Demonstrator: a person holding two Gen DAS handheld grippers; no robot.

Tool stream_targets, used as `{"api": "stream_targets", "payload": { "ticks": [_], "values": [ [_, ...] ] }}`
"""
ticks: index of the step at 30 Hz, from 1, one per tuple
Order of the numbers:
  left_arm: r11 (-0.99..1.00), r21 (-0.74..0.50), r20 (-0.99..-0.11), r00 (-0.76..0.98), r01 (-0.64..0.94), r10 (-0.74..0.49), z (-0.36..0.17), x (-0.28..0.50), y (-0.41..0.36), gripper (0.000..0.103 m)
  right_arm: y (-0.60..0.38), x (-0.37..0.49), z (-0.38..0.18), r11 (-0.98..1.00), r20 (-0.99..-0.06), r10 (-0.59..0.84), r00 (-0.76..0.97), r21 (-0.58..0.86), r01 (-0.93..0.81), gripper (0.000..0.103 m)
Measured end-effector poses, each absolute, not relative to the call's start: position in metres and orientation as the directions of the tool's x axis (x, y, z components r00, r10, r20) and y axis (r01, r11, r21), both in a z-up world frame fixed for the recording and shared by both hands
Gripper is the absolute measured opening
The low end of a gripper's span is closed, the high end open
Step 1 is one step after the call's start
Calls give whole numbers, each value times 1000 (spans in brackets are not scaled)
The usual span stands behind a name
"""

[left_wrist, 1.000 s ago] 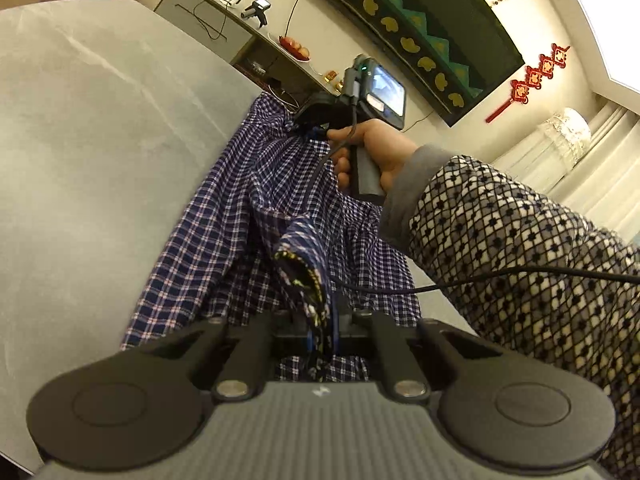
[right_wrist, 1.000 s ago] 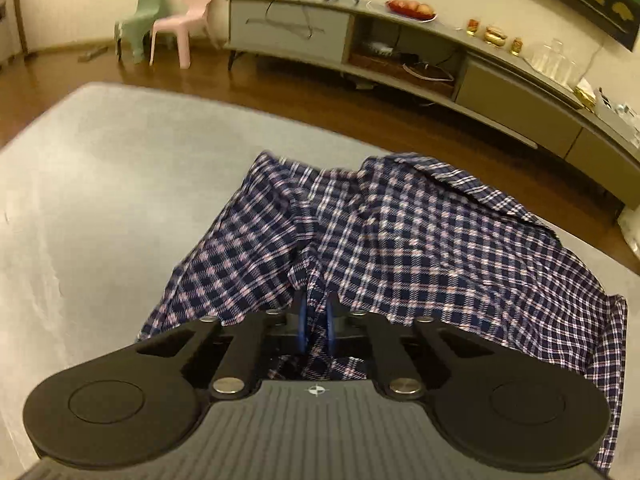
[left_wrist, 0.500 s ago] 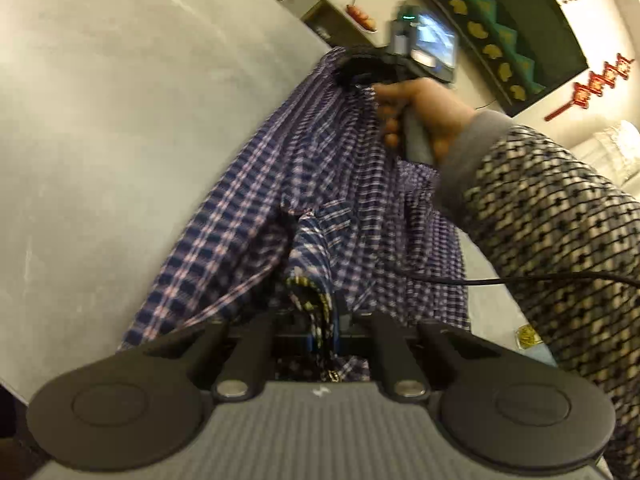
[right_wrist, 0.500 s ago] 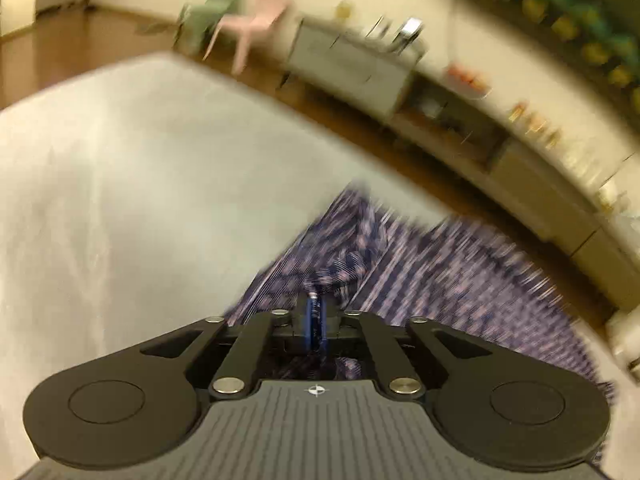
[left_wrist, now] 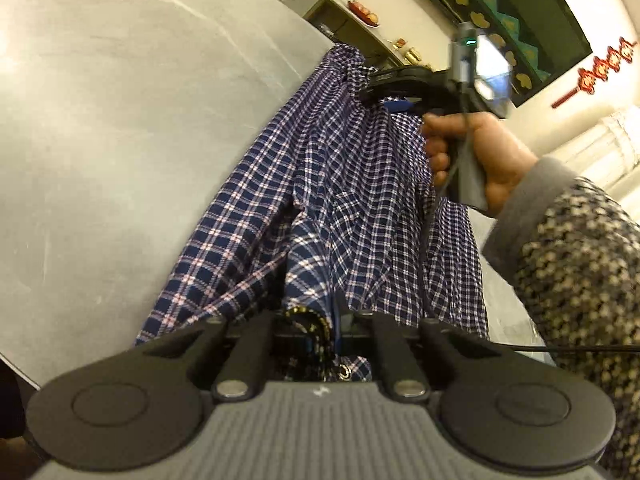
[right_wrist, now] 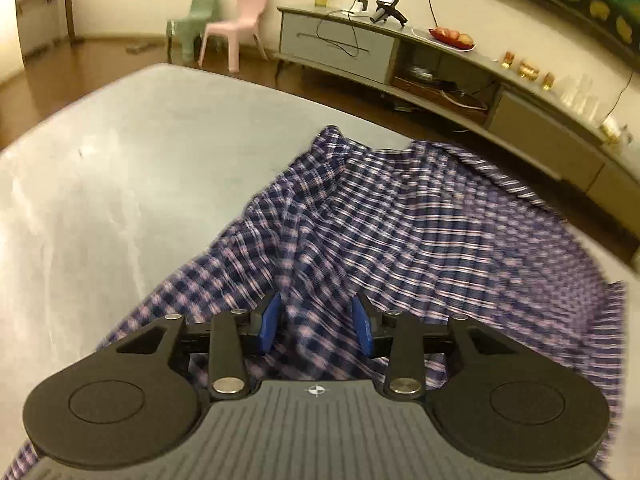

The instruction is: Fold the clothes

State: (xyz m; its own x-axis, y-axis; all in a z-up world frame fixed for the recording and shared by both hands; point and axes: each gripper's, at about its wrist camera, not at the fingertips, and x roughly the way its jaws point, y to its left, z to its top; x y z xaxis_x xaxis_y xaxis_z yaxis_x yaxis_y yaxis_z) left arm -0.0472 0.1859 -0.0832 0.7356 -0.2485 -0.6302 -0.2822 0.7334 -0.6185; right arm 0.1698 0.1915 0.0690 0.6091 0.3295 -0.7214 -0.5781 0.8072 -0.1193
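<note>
On the pale grey stone-look worktop (left_wrist: 120,120), left wrist view: navy-and-white checked cotton shirt (left_wrist: 340,200) lay spread in loose folds from the near edge to the far edge. Left hand-held gripper (left_wrist: 320,332) was clenched on a bunched fold of the shirt, with a dark yellow-dotted inner trim showing between the jaws. Right hand-held gripper (left_wrist: 394,98) sat at the far end of the shirt, over the fabric, blue pad visible; whether it touched the cloth could not be told from here. Person's right hand (left_wrist: 476,152) wrapped its grey handle, with a grey cuff and a black-and-cream patterned knit sleeve (left_wrist: 580,280) behind it. Thin black cable (left_wrist: 560,347) ran across the sleeve.

Right wrist view, slightly blurred: right hand-held gripper (right_wrist: 316,320) was released, jaws having just been opening, blue pads (right_wrist: 269,322) standing apart with a ridge of the checked shirt (right_wrist: 420,232) running between them, not pinched. Shirt lay rumpled on the worktop (right_wrist: 120,200), reaching toward its far edge. Beyond stood a long grey low cabinet (right_wrist: 340,48), a pink plastic chair (right_wrist: 240,24) and a green plastic chair (right_wrist: 196,20) side by side.
</note>
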Motion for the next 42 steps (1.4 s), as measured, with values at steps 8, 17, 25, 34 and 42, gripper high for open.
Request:
{"api": "stream_targets", "payload": {
  "ticks": [8, 17, 25, 34, 42],
  "values": [
    [725, -611, -648, 727, -319, -226, -86, -73, 185, 18, 125, 68, 86, 755, -715, 493, 496, 67, -653, 48],
    [736, -637, -603, 742, -229, -291, -69, -111, 177, 35, 66, -48, 55, 738, -692, 531, 490, 92, -669, 62],
    [757, -597, -563, 811, -266, -159, -42, -142, 209, 58, -61, -88, 101, 866, -558, 472, 683, 148, -477, 91],
    [819, -490, -693, 703, -298, -159, -67, -122, 213, 71, -114, -113, 58, 887, -710, 441, 549, 252, -386, 91],
    [972, -198, -730, 681, -130, -58, -63, -129, 169, 49, -84, -163, 46, 840, -745, 416, 521, 97, -533, 51]
  ]
}}
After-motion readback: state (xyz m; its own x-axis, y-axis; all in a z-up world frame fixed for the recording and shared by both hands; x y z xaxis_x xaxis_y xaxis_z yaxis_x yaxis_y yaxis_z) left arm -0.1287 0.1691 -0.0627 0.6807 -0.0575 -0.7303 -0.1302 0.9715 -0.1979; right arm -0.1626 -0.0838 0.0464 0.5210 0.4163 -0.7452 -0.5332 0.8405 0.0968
